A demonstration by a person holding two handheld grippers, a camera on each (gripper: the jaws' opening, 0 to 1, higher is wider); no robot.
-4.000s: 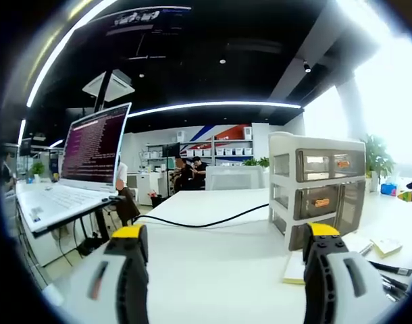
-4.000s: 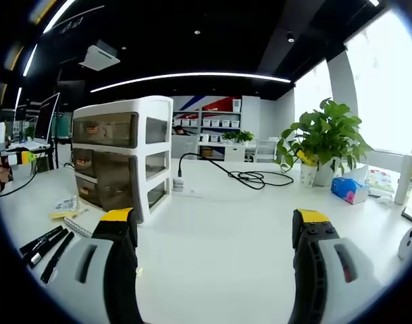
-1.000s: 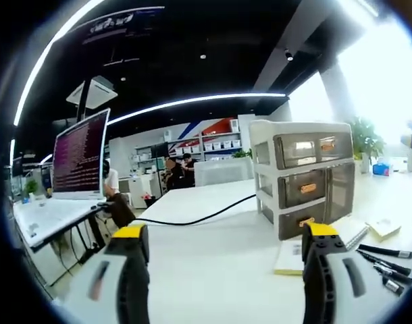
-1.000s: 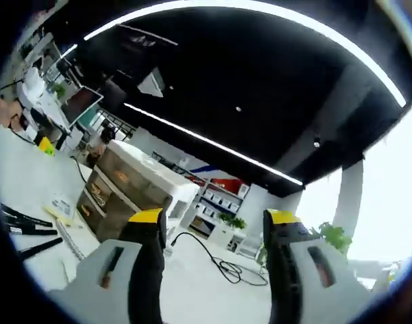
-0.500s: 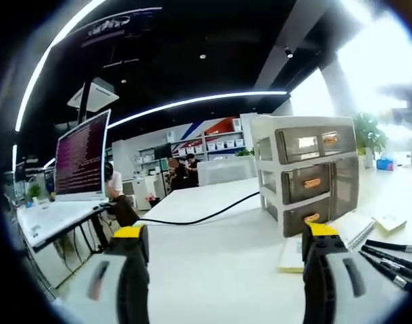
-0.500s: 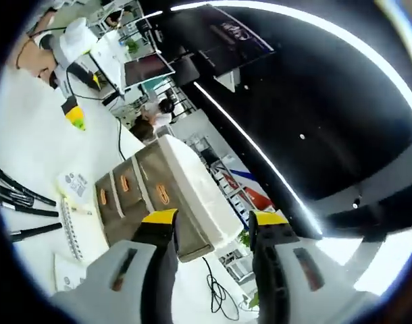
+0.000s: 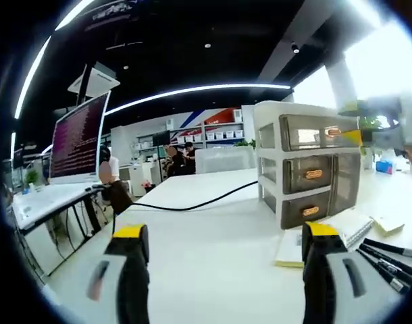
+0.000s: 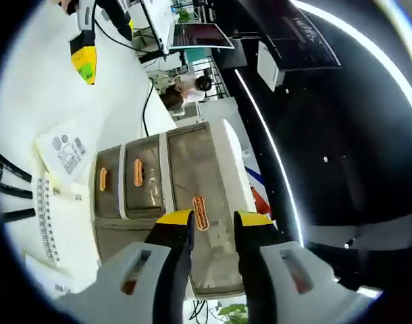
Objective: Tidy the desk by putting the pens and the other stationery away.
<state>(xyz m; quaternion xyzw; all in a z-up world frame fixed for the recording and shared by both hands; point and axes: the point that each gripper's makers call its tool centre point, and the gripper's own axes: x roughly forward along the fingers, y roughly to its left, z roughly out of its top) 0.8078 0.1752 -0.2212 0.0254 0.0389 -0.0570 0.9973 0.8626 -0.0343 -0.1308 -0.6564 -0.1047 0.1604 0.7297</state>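
Drawer unit (image 8: 165,196) on desk (image 7: 213,256); right gripper (image 8: 213,223), fingers narrowed but not clenched, straddles orange handle (image 8: 200,213) of top drawer. Left gripper (image 7: 223,236) spread wide, grasping nothing, short of unit. Pens (image 7: 388,260) and notebook (image 7: 341,229) beside unit's base.

I can't read any text here. In the left gripper view, the laptop screen (image 7: 76,140) at far left shows lines of pale text too small to make out. In the right gripper view, the yellow-backed paper (image 8: 63,154) lying near the drawer unit (image 8: 172,202) carries a printed round mark and a barcode-like block, both illegible.
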